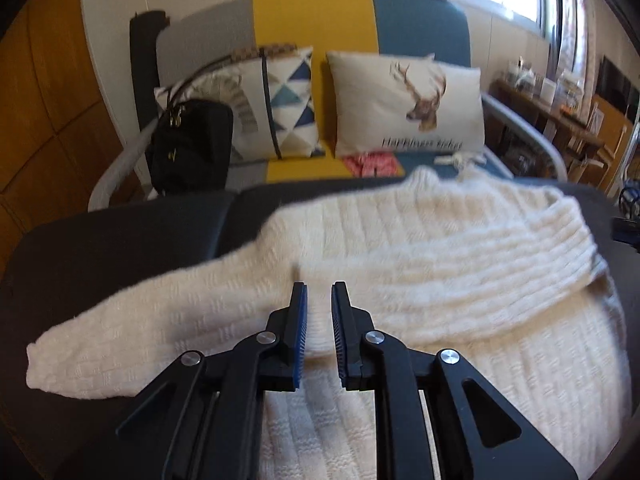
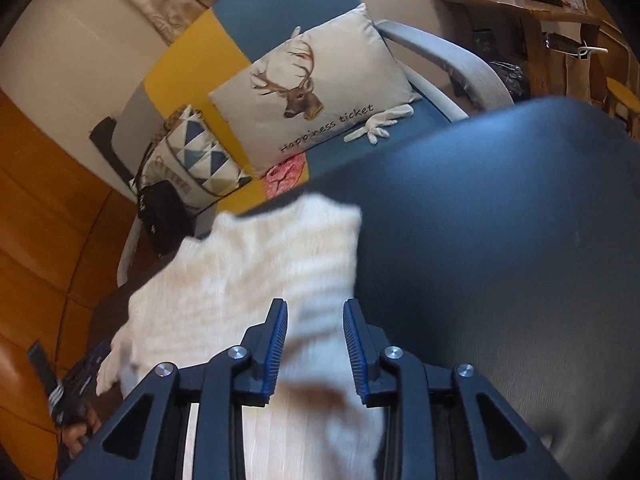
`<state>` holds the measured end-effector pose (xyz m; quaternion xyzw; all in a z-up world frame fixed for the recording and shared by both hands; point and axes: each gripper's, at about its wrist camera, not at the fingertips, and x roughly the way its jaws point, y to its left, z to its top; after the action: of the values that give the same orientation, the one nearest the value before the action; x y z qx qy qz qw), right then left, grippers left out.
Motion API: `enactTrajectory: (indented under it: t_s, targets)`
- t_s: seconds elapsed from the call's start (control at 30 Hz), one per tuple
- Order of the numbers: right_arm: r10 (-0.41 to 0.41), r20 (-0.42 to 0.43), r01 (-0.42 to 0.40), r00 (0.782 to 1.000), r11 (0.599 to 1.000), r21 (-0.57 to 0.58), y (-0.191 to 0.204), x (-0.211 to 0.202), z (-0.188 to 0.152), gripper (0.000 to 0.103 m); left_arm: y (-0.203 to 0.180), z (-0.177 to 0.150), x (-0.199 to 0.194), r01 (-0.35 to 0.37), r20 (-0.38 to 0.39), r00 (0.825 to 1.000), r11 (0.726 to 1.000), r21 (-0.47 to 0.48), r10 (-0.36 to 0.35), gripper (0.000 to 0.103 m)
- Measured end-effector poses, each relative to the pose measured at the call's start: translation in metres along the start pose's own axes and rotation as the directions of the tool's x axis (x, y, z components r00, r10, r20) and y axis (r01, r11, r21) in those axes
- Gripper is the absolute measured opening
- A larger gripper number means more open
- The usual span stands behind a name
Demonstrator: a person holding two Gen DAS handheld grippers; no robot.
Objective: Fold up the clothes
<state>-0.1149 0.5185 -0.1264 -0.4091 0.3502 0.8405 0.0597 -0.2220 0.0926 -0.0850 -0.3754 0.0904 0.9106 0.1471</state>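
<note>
- A white knitted sweater (image 1: 420, 248) lay spread on the dark table (image 1: 100, 248), with the sofa (image 1: 316, 28) and its deer pillow (image 1: 408, 104) beyond the far edge.
- One sleeve (image 1: 500, 256) was already folded across the body from the right; the other sleeve (image 1: 132, 340) reached out to the near left, flat on the table and not yet folded.
- The left gripper (image 1: 319, 292) hovered over the middle of the sweater, jaws a narrow gap apart with only air between the blue pads (image 1: 301, 320); it held nothing.
- The right gripper (image 2: 315, 308) stood partly open over the sweater's right edge. Knit showed between its jaws, but the picture was blurred there, and it seemed the pads were clear of the cloth rather than pinching it.
- To my eye the folding was in its early part: one sleeve in, the left sleeve still to bring over, then the body to fold up.
- The bare table to the right left room for that work.
</note>
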Motion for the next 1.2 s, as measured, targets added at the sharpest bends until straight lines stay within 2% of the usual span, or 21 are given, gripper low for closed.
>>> enactTrajectory:
  t_s: [0.13,0.27,0.3,0.37,0.4,0.47,0.5,0.53,0.57,0.6,0.63,0.67,0.77,0.8,0.83,0.97,1.0,1.07,1.1,1.17,1.2]
  targets:
    - [0.076,-0.113,-0.065,0.991,0.993,0.098,-0.026,0.048,0.036,0.034,-0.012,0.012,0.000,-0.012,0.024,1.000,1.000,0.015,0.011,0.015]
    - [0.068,-0.134,-0.053,0.989,0.992,0.111,-0.034,0.070,0.044,0.037,-0.026,0.010,0.032,-0.003,-0.044,0.999,0.998,0.063,0.005,0.020]
    - [0.088,-0.135,-0.073,0.987,0.991,0.110,-0.032,0.071,0.046,0.023,-0.030,0.008,0.041,-0.006,-0.066,0.998,0.997,0.079,0.011,0.020]
    - [0.065,-0.123,-0.060,0.990,0.997,0.041,-0.018,0.067,0.045,0.011,-0.037,0.000,0.060,-0.006,-0.123,0.992,0.995,0.101,0.018,0.020]
    - [0.043,-0.111,-0.044,0.993,0.999,-0.008,-0.007,0.061,0.046,0.010,-0.040,-0.005,0.069,-0.005,-0.152,0.988,0.994,0.111,0.022,0.020]
    - [0.027,-0.042,-0.033,0.999,0.989,-0.142,0.022,0.033,0.048,0.009,-0.045,-0.013,0.073,-0.021,-0.144,0.989,0.990,0.136,0.041,0.020]
    - [-0.013,0.007,0.014,1.000,0.980,-0.197,0.035,0.019,0.047,0.009,-0.046,-0.016,0.073,-0.033,-0.127,0.991,0.988,0.148,0.052,0.022]
    - [-0.114,0.067,0.128,0.991,0.957,-0.260,0.045,0.009,0.046,0.009,-0.048,-0.019,0.073,-0.046,-0.110,0.992,0.986,0.158,0.064,0.023]
    - [-0.259,0.131,0.288,0.957,0.901,-0.325,0.054,0.009,0.045,0.009,-0.049,-0.020,0.072,-0.055,-0.101,0.992,0.985,0.164,0.072,0.024]
    - [-0.404,0.187,0.445,0.895,0.814,-0.373,0.058,0.017,0.044,0.000,-0.050,-0.020,0.072,-0.062,-0.094,0.992,0.984,0.169,0.079,0.024]
    - [-0.494,0.206,0.534,0.844,0.743,-0.405,0.058,0.027,0.043,0.000,-0.051,-0.020,0.072,-0.072,-0.091,0.992,0.982,0.175,0.089,0.025]
    - [-0.506,0.171,0.527,0.846,0.740,-0.419,0.052,0.038,0.043,0.000,-0.052,-0.021,0.072,-0.082,-0.089,0.991,0.980,0.181,0.099,0.025]
    - [-0.436,0.121,0.449,0.892,0.820,-0.355,0.039,0.042,0.040,0.002,-0.053,-0.021,0.070,-0.095,-0.087,0.990,0.977,0.191,0.113,0.025]
    - [-0.372,0.116,0.390,0.921,0.871,-0.300,0.035,0.034,0.041,0.009,-0.053,-0.020,0.068,-0.095,-0.087,0.990,0.977,0.192,0.113,0.025]
    - [-0.303,0.105,0.320,0.947,0.911,-0.258,0.033,0.026,0.042,0.010,-0.050,-0.018,0.064,-0.092,-0.080,0.991,0.980,0.177,0.107,0.025]
    - [-0.127,-0.007,0.121,0.992,0.957,-0.262,0.050,0.026,0.036,0.012,-0.044,-0.004,0.046,-0.057,-0.001,0.998,0.991,0.122,0.057,0.025]
    - [-0.121,-0.023,0.109,0.992,0.950,-0.292,0.056,0.031,0.032,0.015,-0.046,-0.001,0.047,-0.060,-0.001,0.998,0.989,0.138,0.061,0.028]
    - [-0.177,-0.048,0.147,0.983,0.917,-0.372,0.071,0.051,0.022,0.015,-0.049,-0.001,0.061,-0.095,-0.032,0.994,0.980,0.176,0.103,0.028]
    - [-0.255,-0.071,0.207,0.964,0.895,-0.395,0.071,0.067,0.018,0.014,-0.048,-0.005,0.075,-0.122,-0.077,0.987,0.973,0.194,0.139,0.029]
    - [-0.404,-0.084,0.333,0.911,0.840,-0.429,0.068,0.092,0.017,0.008,-0.043,-0.014,0.087,-0.143,-0.082,0.984,0.971,0.189,0.161,0.030]
    - [-0.429,-0.049,0.366,0.902,0.820,-0.441,0.070,0.093,0.018,0.008,-0.042,-0.016,0.086,-0.145,-0.076,0.984,0.973,0.182,0.161,0.036]
